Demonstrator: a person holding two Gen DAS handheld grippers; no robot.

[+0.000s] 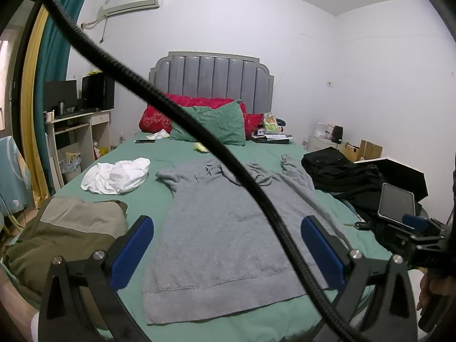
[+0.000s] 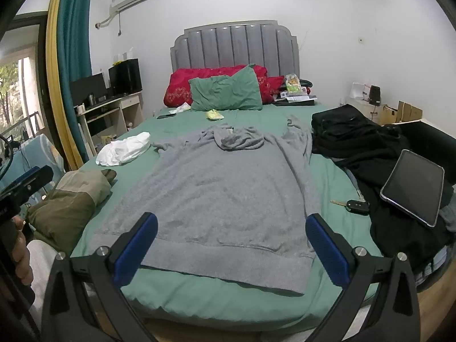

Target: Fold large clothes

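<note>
Green bed (image 2: 182,287) holds a gray hoodie (image 2: 228,188); a cable (image 1: 199,131) hides part. Left gripper (image 1: 228,252) and right gripper (image 2: 231,249) gape wide, holding nothing.

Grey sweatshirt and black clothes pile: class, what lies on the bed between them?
In the right wrist view, between the grey sweatshirt and black clothes pile: bare green sheet, then a car key.

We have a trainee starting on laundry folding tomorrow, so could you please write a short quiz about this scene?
1. True or false: the grey hoodie lies spread flat on the bed.
2. What rests on the black clothes? A) tablet B) cup C) book
3. Is either hand-held gripper, left or right, holding cloth?

Key: 1 true. 2 A. 3 No, both are open and empty.
</note>
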